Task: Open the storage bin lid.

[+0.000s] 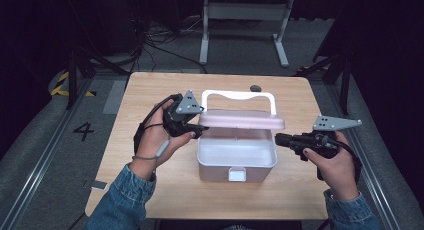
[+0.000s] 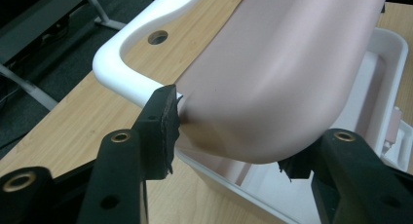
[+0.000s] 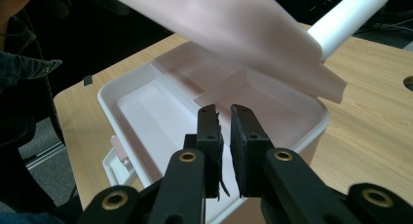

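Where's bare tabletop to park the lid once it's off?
Free: the wood strip left of the box, behind the left gripper; the front strip between box and near table edge; the right strip, under the right gripper. Crowded: over the box, where the lid hangs.

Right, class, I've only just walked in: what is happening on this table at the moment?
A person is working on a pink storage box on a wooden table, with a tool in each hand. The left tool grips the corner of the pink lid, holding it raised over the open, seemingly empty box. The right tool hovers beside the box's right edge, jaws nearly together, holding nothing. The white handle stands behind the lid.
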Action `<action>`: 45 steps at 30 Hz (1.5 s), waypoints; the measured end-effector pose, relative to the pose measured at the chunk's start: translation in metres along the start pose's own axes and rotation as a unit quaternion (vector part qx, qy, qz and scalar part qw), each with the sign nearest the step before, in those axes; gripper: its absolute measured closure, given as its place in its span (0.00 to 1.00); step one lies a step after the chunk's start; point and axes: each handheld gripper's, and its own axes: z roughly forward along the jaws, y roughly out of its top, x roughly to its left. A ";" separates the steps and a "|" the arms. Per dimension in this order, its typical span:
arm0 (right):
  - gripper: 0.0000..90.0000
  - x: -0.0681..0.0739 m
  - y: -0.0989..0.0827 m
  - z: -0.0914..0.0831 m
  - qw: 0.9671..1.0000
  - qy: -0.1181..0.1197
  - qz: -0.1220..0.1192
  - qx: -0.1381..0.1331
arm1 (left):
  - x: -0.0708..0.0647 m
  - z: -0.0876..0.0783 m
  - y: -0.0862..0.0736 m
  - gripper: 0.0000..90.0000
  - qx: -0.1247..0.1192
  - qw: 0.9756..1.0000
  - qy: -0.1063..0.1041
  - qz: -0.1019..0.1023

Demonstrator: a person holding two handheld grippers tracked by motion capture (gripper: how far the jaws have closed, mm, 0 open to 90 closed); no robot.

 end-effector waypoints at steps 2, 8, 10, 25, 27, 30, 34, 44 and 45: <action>0.92 -0.001 -0.001 -0.001 1.000 -0.003 0.000 -0.001 | 0.002 0.000 0.002 0.57 -0.001 1.000 0.000 -0.001; 0.92 -0.002 -0.002 -0.005 1.000 -0.007 0.004 -0.003 | 0.009 -0.001 0.006 0.61 -0.003 1.000 -0.002 -0.010; 0.92 -0.002 -0.003 -0.006 1.000 -0.008 0.005 -0.004 | 0.011 0.000 0.008 0.62 -0.007 1.000 -0.001 -0.014; 0.92 -0.004 -0.006 -0.013 1.000 -0.015 0.011 -0.009 | 0.026 0.003 0.020 0.73 -0.005 0.999 0.016 -0.028; 0.91 -0.005 -0.006 -0.014 1.000 -0.016 0.013 -0.007 | 0.029 0.004 0.022 0.74 -0.002 0.999 0.020 -0.030; 0.91 -0.006 -0.007 -0.016 1.000 -0.020 0.015 -0.009 | 0.032 0.006 0.024 0.76 -0.003 0.999 0.022 -0.034; 0.87 -0.009 -0.008 -0.019 0.999 -0.028 0.016 -0.008 | 0.037 0.008 0.026 0.78 -0.007 0.999 0.023 -0.045; 0.77 -0.017 -0.011 -0.021 0.998 -0.055 0.011 0.005 | 0.047 0.014 0.030 0.82 -0.017 0.997 0.028 -0.067; 0.76 -0.018 -0.012 -0.021 0.998 -0.057 0.011 0.006 | 0.048 0.015 0.030 0.82 -0.016 0.997 0.028 -0.069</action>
